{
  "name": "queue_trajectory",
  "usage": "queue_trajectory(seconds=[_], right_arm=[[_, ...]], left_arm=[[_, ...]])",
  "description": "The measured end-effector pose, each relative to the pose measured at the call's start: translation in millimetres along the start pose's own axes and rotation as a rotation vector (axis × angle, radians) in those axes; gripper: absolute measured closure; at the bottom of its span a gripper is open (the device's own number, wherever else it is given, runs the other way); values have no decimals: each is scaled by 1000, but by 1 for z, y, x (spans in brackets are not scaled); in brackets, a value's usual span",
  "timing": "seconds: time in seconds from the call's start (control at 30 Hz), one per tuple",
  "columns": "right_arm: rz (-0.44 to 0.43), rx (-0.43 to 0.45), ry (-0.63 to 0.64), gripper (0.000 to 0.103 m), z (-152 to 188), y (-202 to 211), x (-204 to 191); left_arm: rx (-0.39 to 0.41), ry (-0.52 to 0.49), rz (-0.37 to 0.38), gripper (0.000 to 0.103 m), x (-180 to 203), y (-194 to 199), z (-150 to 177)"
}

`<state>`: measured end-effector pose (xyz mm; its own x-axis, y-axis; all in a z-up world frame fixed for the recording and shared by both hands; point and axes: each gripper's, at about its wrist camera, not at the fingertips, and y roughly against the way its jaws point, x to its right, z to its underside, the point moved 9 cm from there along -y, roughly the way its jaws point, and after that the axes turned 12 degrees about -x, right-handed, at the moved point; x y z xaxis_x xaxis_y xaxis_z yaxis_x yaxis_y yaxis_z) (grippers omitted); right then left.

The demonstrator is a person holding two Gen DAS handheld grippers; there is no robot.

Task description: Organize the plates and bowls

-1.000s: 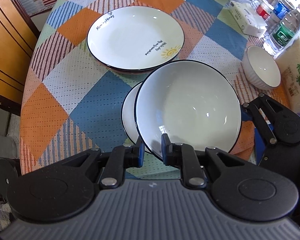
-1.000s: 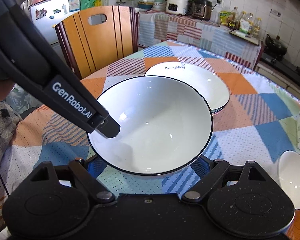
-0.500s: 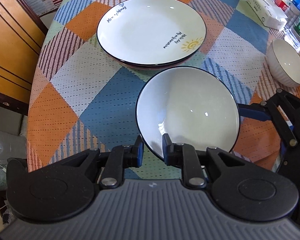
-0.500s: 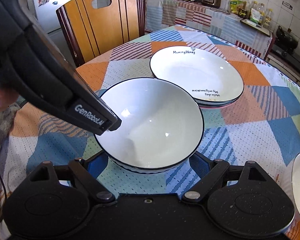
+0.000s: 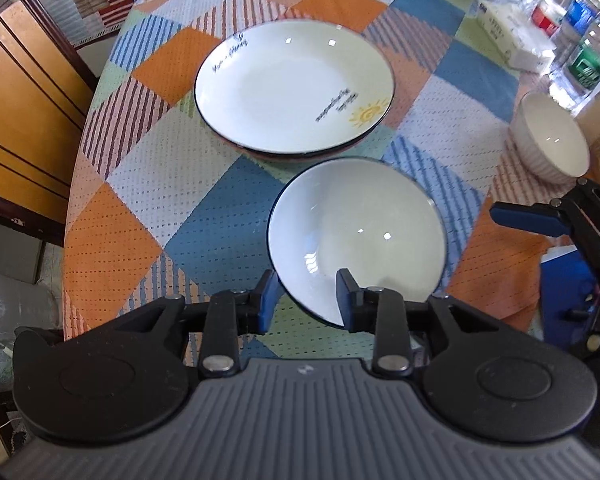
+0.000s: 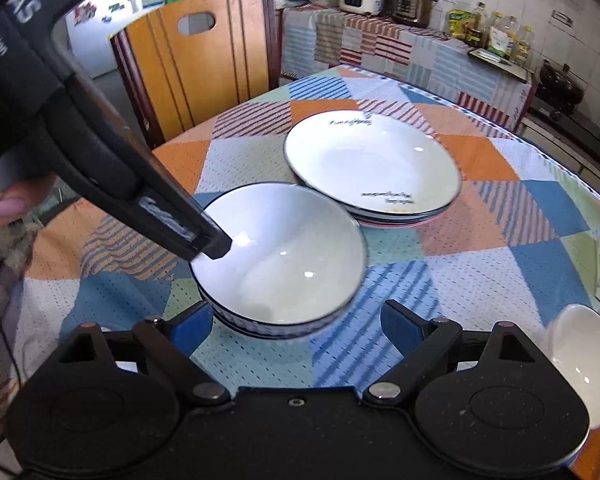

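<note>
Left gripper (image 5: 305, 300): fingers parted, straddling black-rimmed bowl's (image 5: 356, 236) near rim | right gripper (image 6: 296, 322): fingers spread wide, bowl just ahead between them | plate stack (image 5: 294, 88): beyond bowl on counter (image 5: 204, 208)

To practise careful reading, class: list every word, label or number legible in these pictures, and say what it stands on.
"AS": white letters on the body of the left gripper, seen in the right wrist view; the rest is cut off.
White logo lower on that gripper: blurred, unreadable.
Script on the top plate: blurred, unreadable.
Labels on the bottles: too small to read.
</note>
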<state>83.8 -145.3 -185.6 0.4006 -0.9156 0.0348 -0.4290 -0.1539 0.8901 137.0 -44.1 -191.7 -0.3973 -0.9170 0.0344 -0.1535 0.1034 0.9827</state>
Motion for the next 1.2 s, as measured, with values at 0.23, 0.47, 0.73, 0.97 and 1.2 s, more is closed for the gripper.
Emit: queue_trajectory(seconds=[0.23, 0.47, 0.73, 0.97, 1.2], right_arm=[[42, 5, -116, 10, 11, 34, 38], [78, -26, -267, 9, 36, 55, 81], [130, -48, -377, 9, 68, 66, 125], [160, -47, -408, 9, 80, 57, 148], [167, -71, -449, 9, 92, 33, 167]], left_arm=[[75, -45, 41, 65, 25, 42, -2], [106, -101, 61, 62, 57, 64, -3], [119, -158, 87, 62, 92, 73, -13], [132, -187, 101, 62, 121, 57, -35], [118, -148, 127, 62, 141, 17, -61]])
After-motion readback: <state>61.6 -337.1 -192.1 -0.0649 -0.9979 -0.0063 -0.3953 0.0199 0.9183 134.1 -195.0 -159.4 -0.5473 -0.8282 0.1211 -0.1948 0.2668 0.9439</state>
